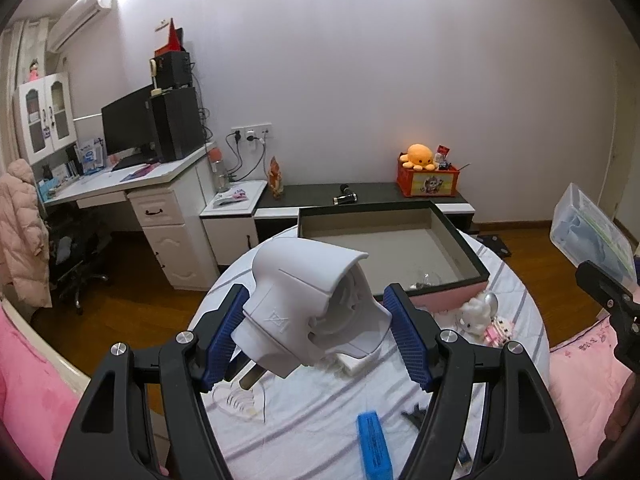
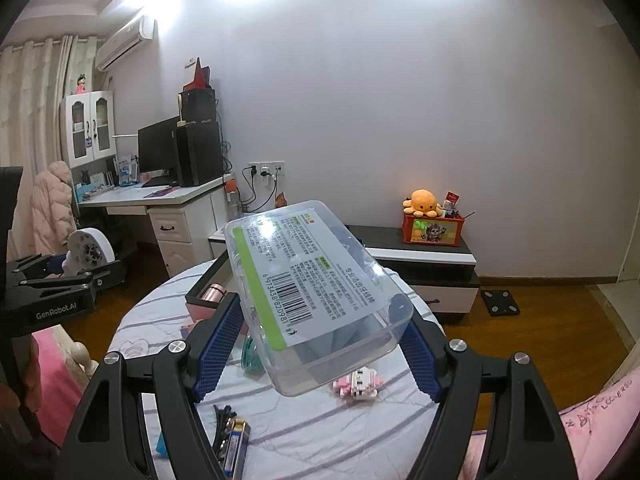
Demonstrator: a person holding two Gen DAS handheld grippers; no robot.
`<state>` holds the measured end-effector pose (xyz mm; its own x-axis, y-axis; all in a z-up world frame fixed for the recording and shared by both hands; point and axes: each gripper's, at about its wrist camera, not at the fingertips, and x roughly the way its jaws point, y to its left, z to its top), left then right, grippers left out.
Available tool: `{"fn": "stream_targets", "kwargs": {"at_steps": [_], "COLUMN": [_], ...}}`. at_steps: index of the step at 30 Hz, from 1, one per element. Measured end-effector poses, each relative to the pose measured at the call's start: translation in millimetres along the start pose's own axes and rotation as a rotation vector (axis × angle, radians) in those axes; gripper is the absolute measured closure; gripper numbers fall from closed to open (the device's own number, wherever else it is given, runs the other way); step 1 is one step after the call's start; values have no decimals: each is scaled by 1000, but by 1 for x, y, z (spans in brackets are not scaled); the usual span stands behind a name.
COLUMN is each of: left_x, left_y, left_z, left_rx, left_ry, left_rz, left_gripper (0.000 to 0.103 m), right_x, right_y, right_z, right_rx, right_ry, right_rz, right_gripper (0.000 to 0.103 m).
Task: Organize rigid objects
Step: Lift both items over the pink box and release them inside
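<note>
My left gripper (image 1: 316, 332) is shut on a white hair dryer (image 1: 308, 304) and holds it above the round table (image 1: 312, 424), short of the open black-and-pink box (image 1: 456, 284). My right gripper (image 2: 324, 344) is shut on a clear plastic box (image 2: 316, 292) with a barcode label, tilted, above the table (image 2: 320, 432). That clear box also shows at the right edge of the left wrist view (image 1: 588, 232). The hair dryer and left gripper show at the left of the right wrist view (image 2: 88, 252).
On the table lie a blue eraser-like block (image 1: 374, 444), a white kitten figure (image 1: 476, 314), a pink brick toy (image 2: 358, 384), batteries (image 2: 234, 444) and a clear heart-shaped piece (image 1: 244, 400). Pink bedding (image 1: 588, 384) flanks the table. A desk and low cabinet stand behind.
</note>
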<state>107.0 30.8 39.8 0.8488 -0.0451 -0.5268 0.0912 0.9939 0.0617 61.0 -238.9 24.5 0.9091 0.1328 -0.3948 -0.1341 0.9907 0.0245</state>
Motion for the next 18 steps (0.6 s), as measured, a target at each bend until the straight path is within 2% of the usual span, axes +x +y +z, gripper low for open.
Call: {"fn": "stream_targets", "kwargs": {"at_steps": [5,9,18], "left_x": [43,92,196], "left_y": [-3,-5,-19], "left_z": [21,41,61], "left_rx": [29,56,173], "left_ry": [13,57,189], "left_rz": [-11,-31,-70], "left_gripper": [32,32,32], "right_x": [36,79,189], "right_y": [5,6,-13], "right_z": [12,22,27], "right_rx": [-33,-39,-41], "right_ry": [12,53,210], "right_rz": [-1,8,-1], "right_gripper": [27,27,27]}}
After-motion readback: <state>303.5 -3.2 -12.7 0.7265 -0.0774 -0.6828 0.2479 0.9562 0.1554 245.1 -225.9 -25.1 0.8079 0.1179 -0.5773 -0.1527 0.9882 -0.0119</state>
